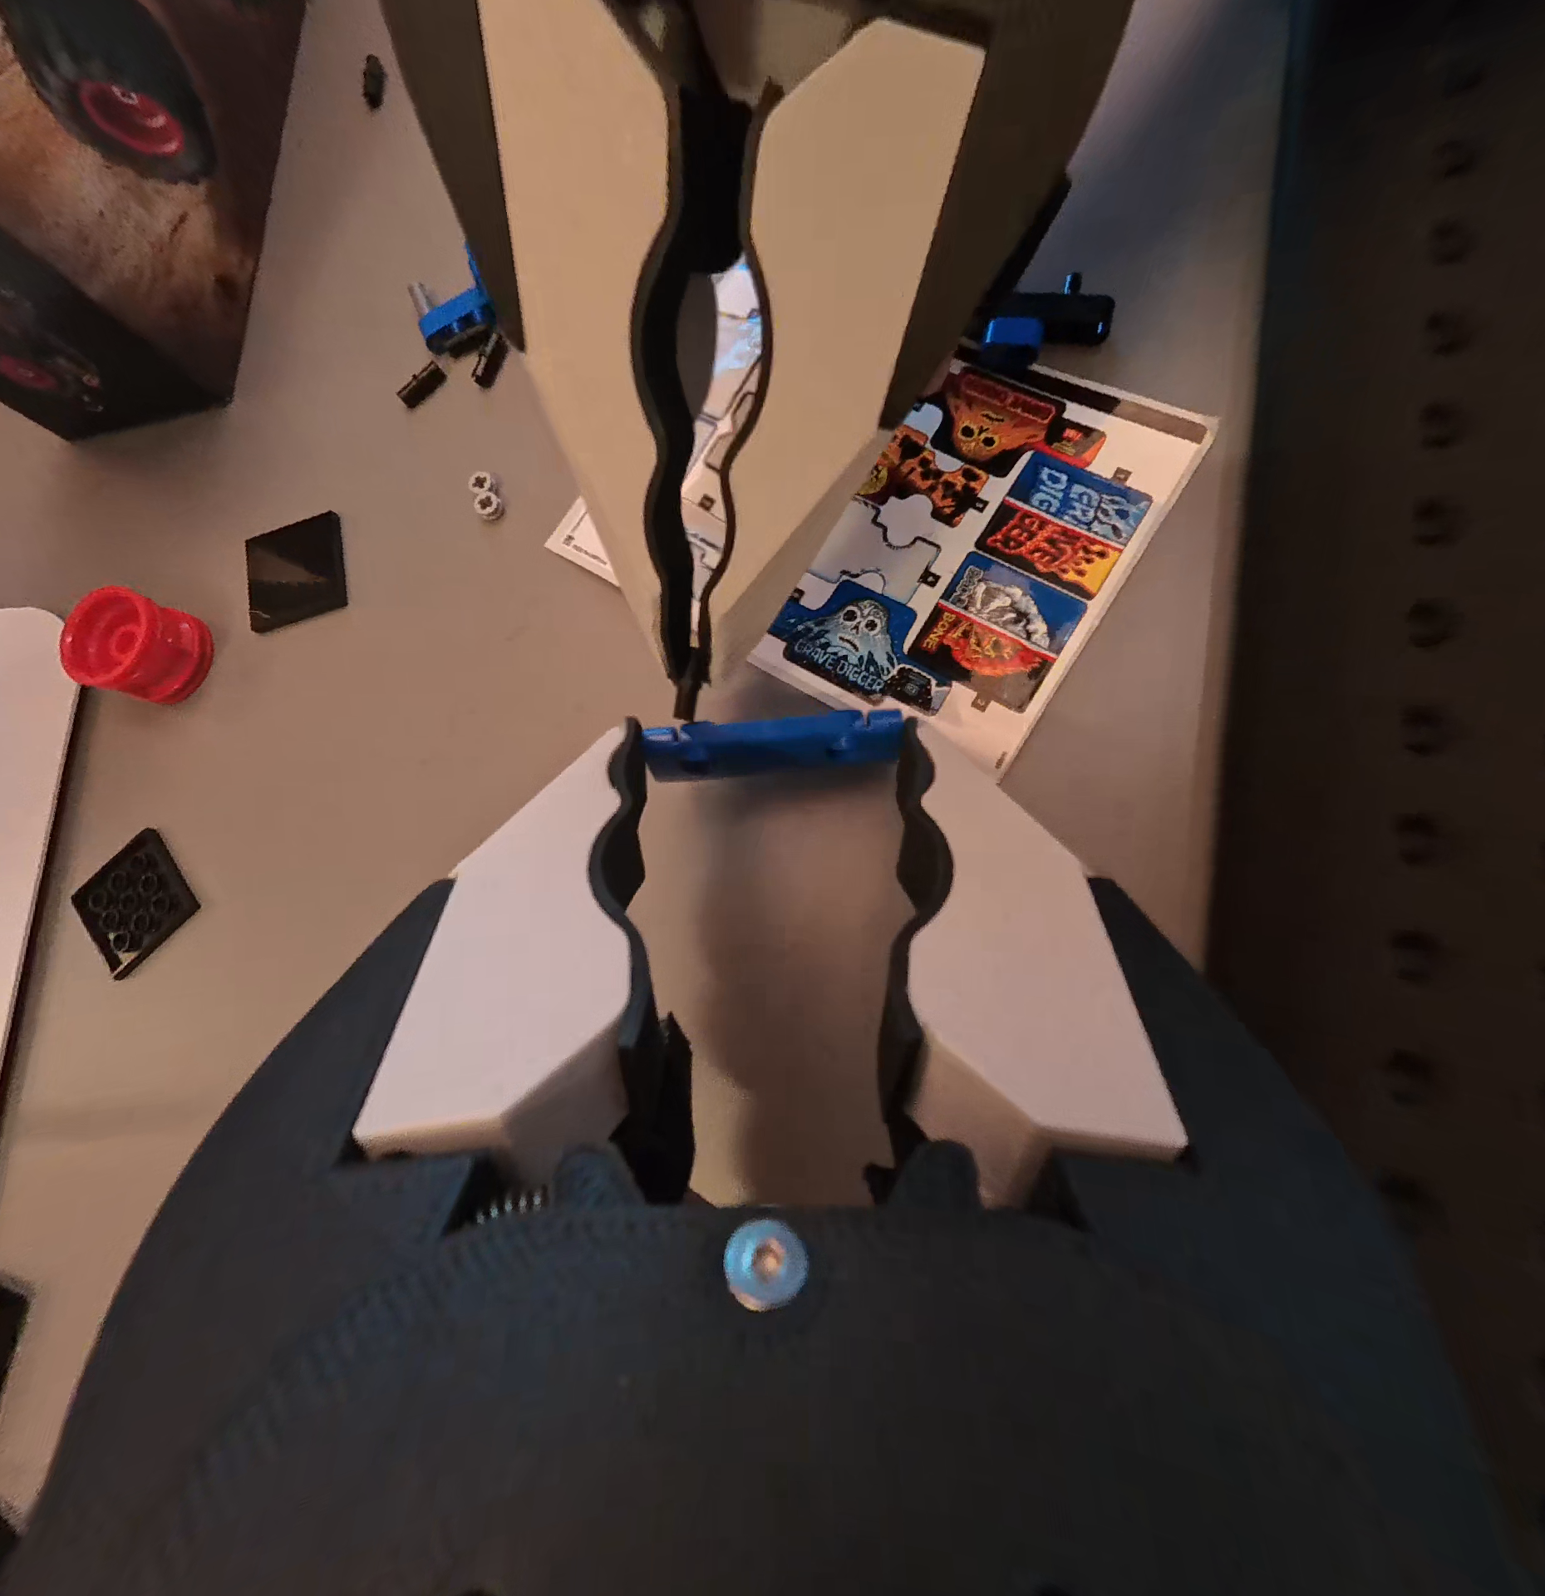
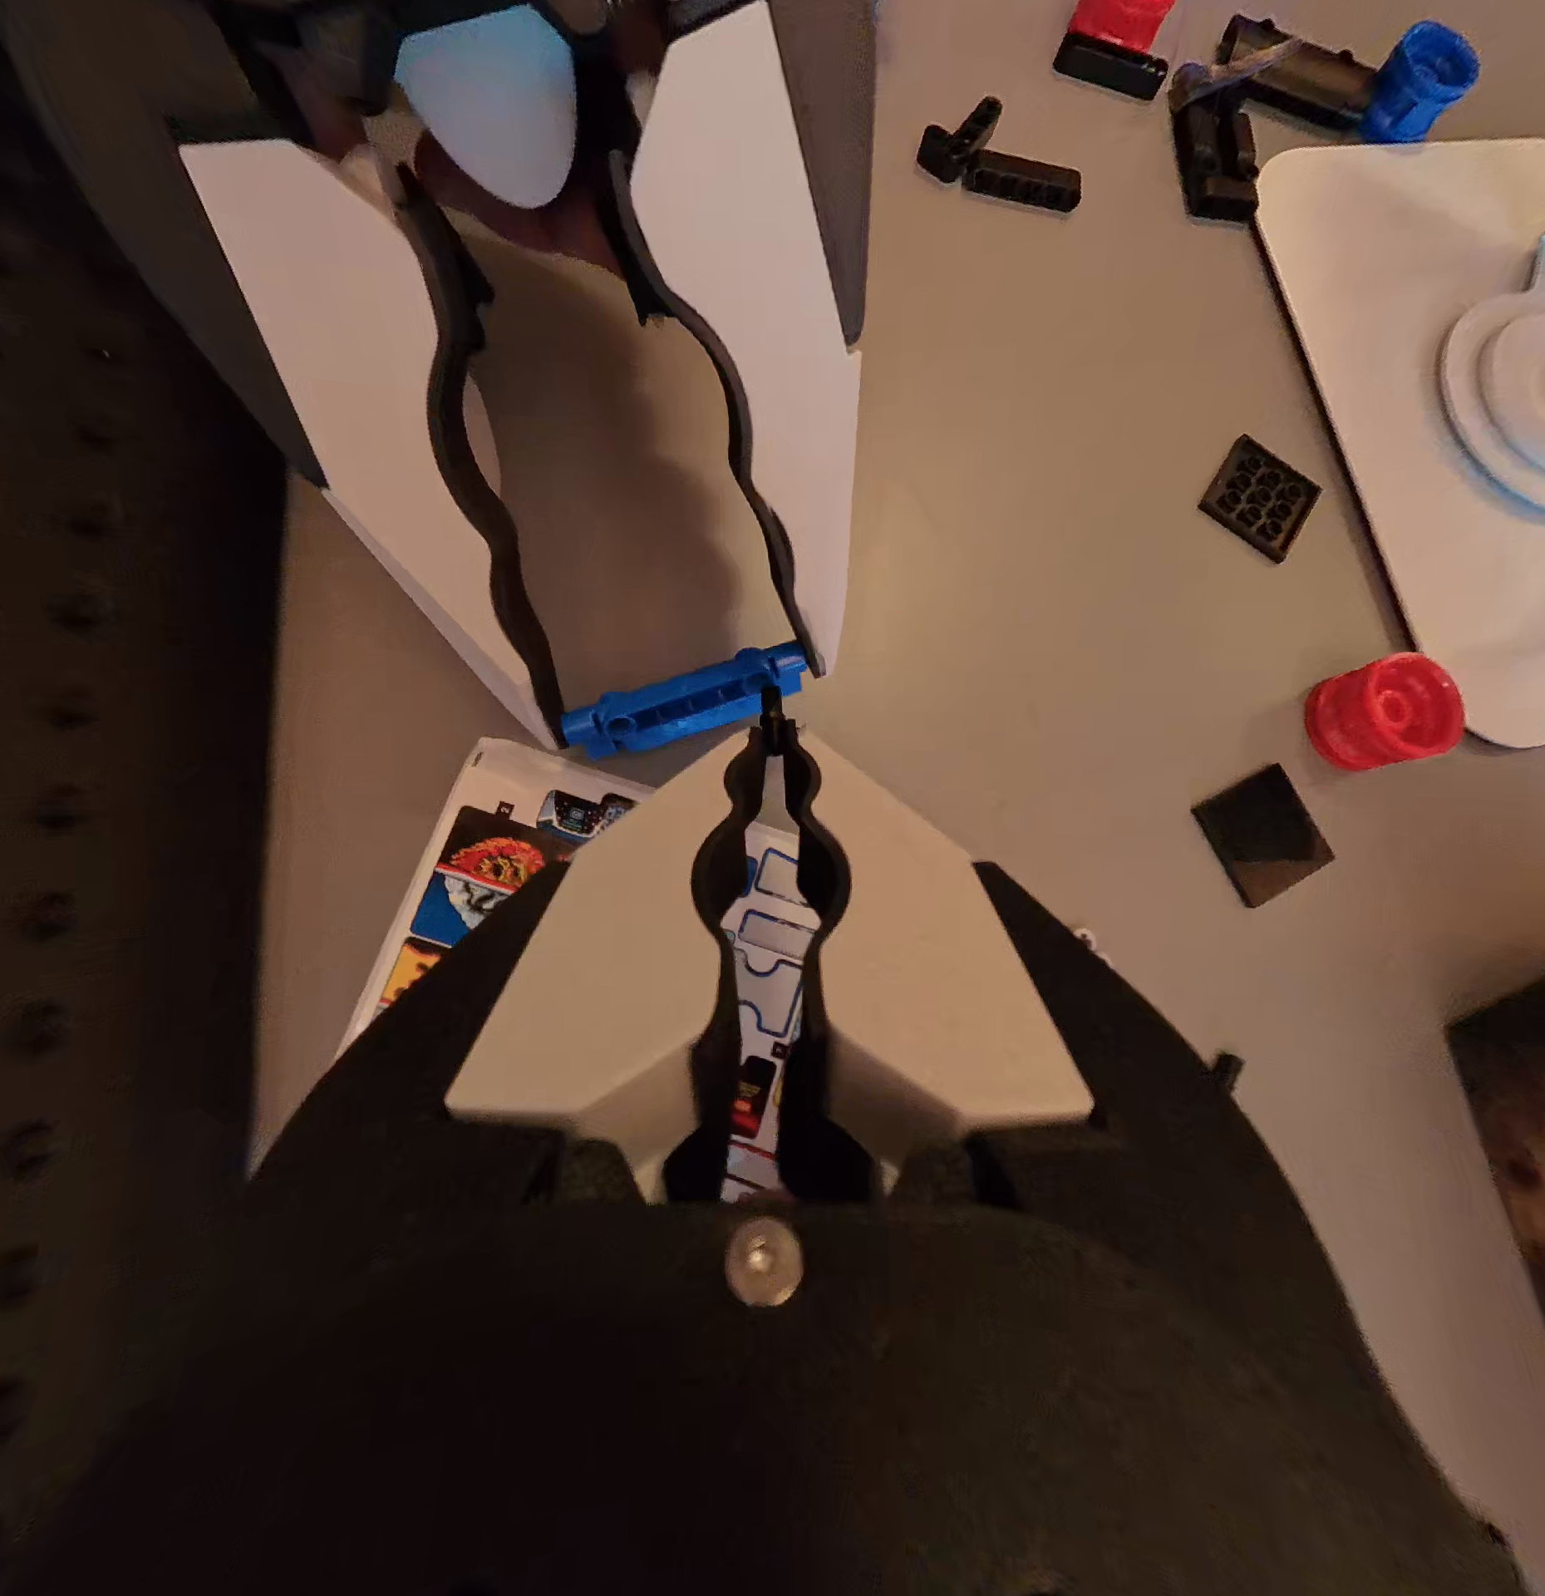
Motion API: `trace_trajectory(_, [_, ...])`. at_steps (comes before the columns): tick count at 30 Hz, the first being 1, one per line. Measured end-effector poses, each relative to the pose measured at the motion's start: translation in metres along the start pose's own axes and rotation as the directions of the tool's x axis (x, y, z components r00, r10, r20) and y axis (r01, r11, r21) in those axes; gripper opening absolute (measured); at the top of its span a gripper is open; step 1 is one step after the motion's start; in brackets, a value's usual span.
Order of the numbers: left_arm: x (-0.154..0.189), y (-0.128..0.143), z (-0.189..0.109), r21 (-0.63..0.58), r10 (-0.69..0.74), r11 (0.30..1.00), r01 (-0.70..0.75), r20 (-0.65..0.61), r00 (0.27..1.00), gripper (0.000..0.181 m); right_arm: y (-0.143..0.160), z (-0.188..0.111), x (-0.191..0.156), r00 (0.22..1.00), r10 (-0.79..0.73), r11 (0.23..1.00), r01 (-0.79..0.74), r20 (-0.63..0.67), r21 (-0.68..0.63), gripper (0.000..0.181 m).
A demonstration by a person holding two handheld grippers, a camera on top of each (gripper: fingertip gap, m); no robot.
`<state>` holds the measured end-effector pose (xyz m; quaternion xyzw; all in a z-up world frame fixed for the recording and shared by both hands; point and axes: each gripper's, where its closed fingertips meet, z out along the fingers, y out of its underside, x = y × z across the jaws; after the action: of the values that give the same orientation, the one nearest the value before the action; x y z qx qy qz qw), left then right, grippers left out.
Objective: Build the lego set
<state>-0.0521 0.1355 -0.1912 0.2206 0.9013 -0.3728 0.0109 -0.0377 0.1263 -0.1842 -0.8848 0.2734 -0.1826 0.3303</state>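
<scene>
My left gripper (image 1: 773, 743) is shut on a blue lego beam (image 1: 769, 744), held endwise between its fingertips above the table. My right gripper (image 2: 775, 744) is shut on a small black pin (image 2: 772, 712). The pin's tip touches the beam (image 2: 682, 701) near one end. In the left wrist view the right gripper (image 1: 689, 669) comes in from above with the pin (image 1: 687, 687) over the beam's left end. In the right wrist view the left gripper (image 2: 687, 699) reaches in from the top.
A sticker sheet (image 1: 993, 553) lies under the grippers. A red wheel hub (image 1: 137, 643), black square plates (image 1: 136, 901), a black tile (image 1: 296, 572), small pins (image 1: 423, 384) and blue parts (image 1: 458, 315) are scattered around. The set's box (image 1: 104, 216) stands at the left. A white tray (image 2: 1425, 414) lies nearby. Less than 4 cm separates the two grippers' tips. The red wheel hub (image 1: 137, 643) is about 15 centimetres from both grippers' fingertips. It is also in sight in the right wrist view (image 2: 1379, 704).
</scene>
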Motion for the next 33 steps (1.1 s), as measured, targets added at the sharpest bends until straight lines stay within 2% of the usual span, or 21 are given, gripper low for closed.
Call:
trace_trajectory(10, [0.0, -0.002, 0.006, -0.004, -0.022, 1.0, 0.022, -0.045, 0.999, 0.057, 0.005, -0.001, -0.001, 0.981, -0.186, 0.98, 0.181, -0.051, -0.081, 0.002])
trace_trajectory(15, [0.003, -0.004, 0.009, 0.008, -0.042, 0.999, 0.042, -0.071, 0.997, 0.057, 0.01, 0.0, -0.003, 0.971, -0.237, 0.968, 0.235, -0.014, -0.088, 0.001])
trace_trajectory(21, [0.007, -0.004, 0.009, 0.034, -0.071, 0.997, 0.074, -0.1, 0.992, 0.057, 0.01, 0.001, -0.006, 0.97, -0.238, 0.971, 0.239, 0.048, -0.025, 0.001])
trace_trajectory(29, [0.01, -0.007, 0.005, 0.114, -0.055, 0.992, 0.062, -0.066, 0.996, 0.057, 0.005, -0.003, -0.01, 0.981, -0.155, 0.985, 0.144, 0.116, 0.098, 0.001])
trace_trajectory(33, [0.013, -0.005, 0.006, 0.123, -0.064, 0.99, 0.073, -0.081, 0.995, 0.057, 0.007, -0.001, -0.014, 0.978, -0.155, 0.984, 0.14, 0.142, 0.11, 0.001])
